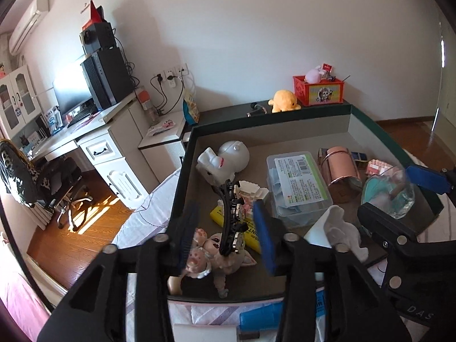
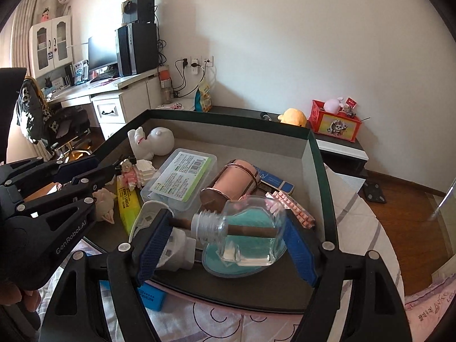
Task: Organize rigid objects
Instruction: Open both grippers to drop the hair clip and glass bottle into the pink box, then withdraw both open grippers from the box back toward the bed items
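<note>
My left claw (image 1: 228, 238) hovers released over the black curved hair clip (image 1: 232, 219); my right claw (image 2: 225, 245) stands released around the clear glass bottle (image 2: 248, 233), near the tray's dark front rim (image 2: 228, 296).

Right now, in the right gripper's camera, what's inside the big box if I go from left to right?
Pig toy → yellow box → clear plastic box → pink metal can → pink block strip.

The print on the clear plastic box's green-and-white label (image 1: 302, 177) is too small to be read.
</note>
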### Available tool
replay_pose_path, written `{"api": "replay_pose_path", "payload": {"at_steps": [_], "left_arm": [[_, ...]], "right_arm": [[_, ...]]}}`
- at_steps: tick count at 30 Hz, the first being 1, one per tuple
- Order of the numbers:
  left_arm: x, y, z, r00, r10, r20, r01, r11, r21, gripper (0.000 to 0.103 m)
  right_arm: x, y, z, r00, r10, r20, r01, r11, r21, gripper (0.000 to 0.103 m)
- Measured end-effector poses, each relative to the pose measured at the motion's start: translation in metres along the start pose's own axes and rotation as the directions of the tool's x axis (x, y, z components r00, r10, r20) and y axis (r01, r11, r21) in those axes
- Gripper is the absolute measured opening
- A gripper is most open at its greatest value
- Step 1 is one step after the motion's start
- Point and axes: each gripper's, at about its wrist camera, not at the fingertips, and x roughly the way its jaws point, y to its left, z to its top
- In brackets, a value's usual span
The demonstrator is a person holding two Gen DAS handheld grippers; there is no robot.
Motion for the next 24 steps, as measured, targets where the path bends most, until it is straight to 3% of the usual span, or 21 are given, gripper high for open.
{"api": "replay_pose_path", "payload": {"at_steps": [2,3,9,13,16,24], "left_arm": [[-0.023,0.005,-0.002,0.998,0.031,0.054,-0.030,1.000,-0.007,0.084],[-0.035,0.008,-0.003,0.996,0.038,0.080,-0.037,0.999,-0.012,0.088],[-0.108,0.036,-0.021,0.988,0.030,0.152,-0.015,0.995,-0.100,0.103],[-0.158,0.044,-0.042,0.981,0.021,0.194,0.000,0.994,-0.109,0.103],[-0.193,0.046,-0.055,0.974,0.024,0.223,0.000,0.994,-0.111,0.103],[-0.268,0.054,-0.089,0.959,0.021,0.283,0.026,0.987,-0.161,0.103]], "right_arm": [[-0.014,0.000,0.000,1.000,0.013,0.021,-0.013,1.000,0.008,0.082],[-0.022,0.001,0.001,1.000,0.008,0.030,-0.008,1.000,0.009,0.082],[-0.086,0.012,-0.007,0.994,0.008,0.106,-0.012,0.999,0.038,0.087],[-0.141,0.022,-0.022,0.985,0.015,0.174,-0.026,0.998,0.064,0.088],[-0.179,0.029,-0.031,0.976,-0.002,0.219,-0.015,0.997,0.075,0.103],[-0.270,0.052,-0.060,0.947,-0.025,0.320,0.001,0.997,0.075,0.103]]}}
